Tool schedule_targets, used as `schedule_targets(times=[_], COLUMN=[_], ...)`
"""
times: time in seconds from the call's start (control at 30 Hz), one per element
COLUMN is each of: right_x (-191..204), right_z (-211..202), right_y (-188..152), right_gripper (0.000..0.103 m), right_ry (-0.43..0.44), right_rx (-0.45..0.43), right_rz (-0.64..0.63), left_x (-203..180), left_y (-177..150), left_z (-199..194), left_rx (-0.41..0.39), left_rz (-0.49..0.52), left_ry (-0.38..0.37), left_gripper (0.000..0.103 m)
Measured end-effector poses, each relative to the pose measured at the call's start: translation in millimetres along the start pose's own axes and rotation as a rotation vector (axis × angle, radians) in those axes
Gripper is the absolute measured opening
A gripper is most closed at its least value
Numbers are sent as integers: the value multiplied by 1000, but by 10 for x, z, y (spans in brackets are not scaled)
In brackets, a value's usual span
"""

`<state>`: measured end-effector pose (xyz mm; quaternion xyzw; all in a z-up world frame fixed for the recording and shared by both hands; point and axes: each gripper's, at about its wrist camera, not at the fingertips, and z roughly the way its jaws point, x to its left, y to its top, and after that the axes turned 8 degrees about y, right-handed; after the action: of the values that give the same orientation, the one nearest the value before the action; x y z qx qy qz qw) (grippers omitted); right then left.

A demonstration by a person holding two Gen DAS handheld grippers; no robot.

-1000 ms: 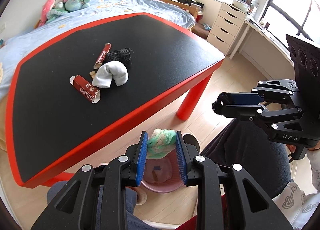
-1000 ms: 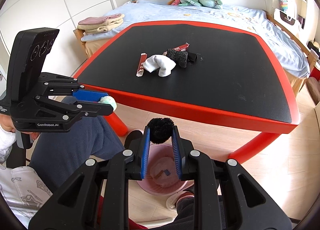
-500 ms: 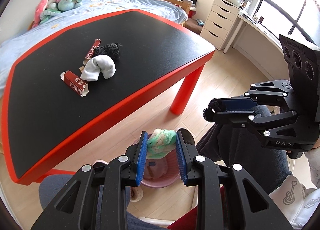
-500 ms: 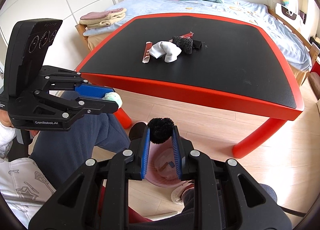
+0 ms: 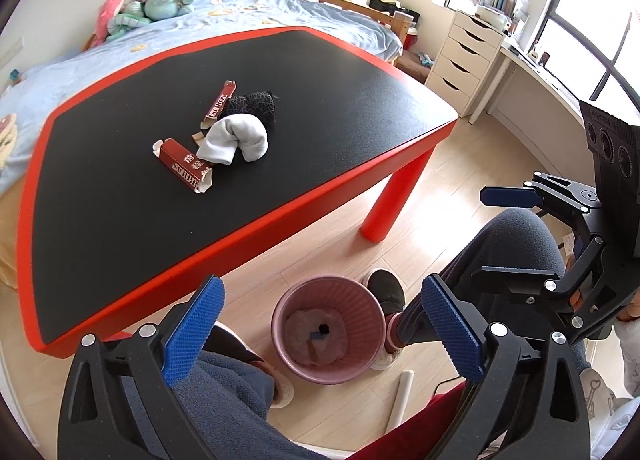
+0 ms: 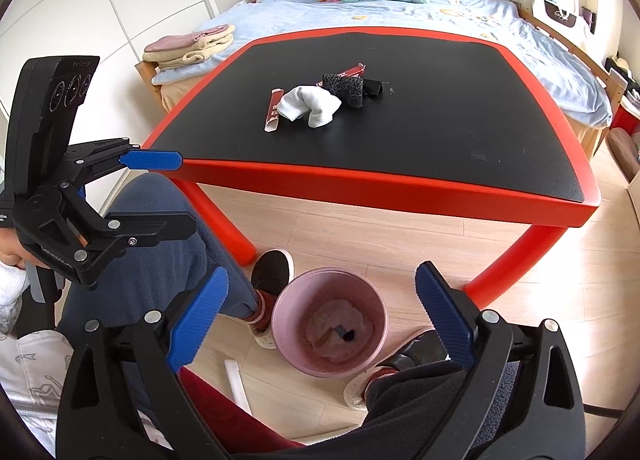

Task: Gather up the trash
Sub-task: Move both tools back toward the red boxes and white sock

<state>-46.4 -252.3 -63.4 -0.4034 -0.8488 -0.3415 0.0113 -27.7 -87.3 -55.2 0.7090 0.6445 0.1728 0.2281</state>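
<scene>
Bedroom with pale wood floor is filling the left wrist view, a blue-sheeted bed (image 5: pixel 120 44) lying behind a low black-topped table with red rim and red legs (image 5: pixel 280 204). On the tabletop a dark red cardboard carton with white lettering (image 5: pixel 182 170) is lying just beside a rolled white sock (image 5: pixel 236 140), which is touching a black mesh-patterned sock (image 5: pixel 256 102); a second, slimmer red carton (image 5: pixel 218 102) is leaning by the black sock. Left gripper (image 5: pixel 320 328) is hanging over the floor, its blue pads having just been opening and now standing wide apart with nothing between them. Directly below sits a round pink ribbed plastic bin (image 5: pixel 280 316), holding pale crumpled trash with a small dark bit on top. Right gripper (image 5: pixel 496 234) is showing at the right edge, blue pads spread apart and empty, above the person's grey-trousered knee (image 5: pixel 516 244). A dark slipper (image 5: pixel 386 288) is touching the bin's rim.

Right wrist view is giving the same table (image 6: pixel 400 188) from the other side, with the white sock (image 6: pixel 310 104), the black sock (image 6: pixel 346 88) and one red carton (image 6: pixel 274 110) clustered mid-top, the slimmer carton (image 6: pixel 352 70) poking out behind. Right gripper (image 6: pixel 322 318) is also gaping, having just been opening, nothing clamped. Pink bin (image 6: pixel 288 308) is sitting straight under it, trash inside. Left gripper (image 6: pixel 160 196) is showing at the left, pads apart and empty. Folded towels (image 6: pixel 192 46) are resting on the bed corner.
</scene>
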Motion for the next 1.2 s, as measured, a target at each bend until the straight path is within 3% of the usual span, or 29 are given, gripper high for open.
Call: schedule_targets(times=[0.73,1.2], right_x=[-12,-13], right_z=[56,167], right_y=[80,558], right_gripper=[99,99], right_ry=[17,27], right_rx=[7,-2], right_rz=[1,-64], left_x=[187,634], left_y=[23,352], left_z=[-7,-18], left_rx=[23,18], left_rz=[-65,-184], left_ry=[32,81], left_gripper=[95,95])
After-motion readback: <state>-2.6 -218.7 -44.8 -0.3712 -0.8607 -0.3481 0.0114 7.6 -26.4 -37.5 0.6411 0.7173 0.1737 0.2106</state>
